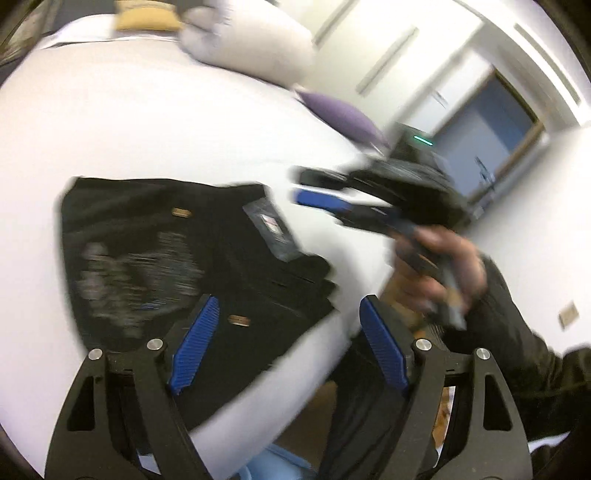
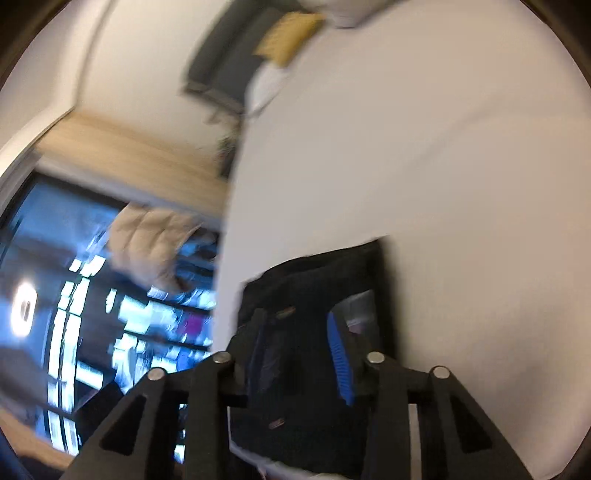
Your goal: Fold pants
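Pants [image 1: 177, 258] folded compact on bed [image 1: 147, 122]; little left. Left gripper [image 1: 288, 347] wide, empty. Right gripper [image 2: 301, 354] parted, empty.

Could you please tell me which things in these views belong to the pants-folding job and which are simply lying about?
Part of the job:
black pants, folded on the white bed
left gripper, open
right gripper, open

Just lying about:
purple cushion
white pillow
yellow cushion
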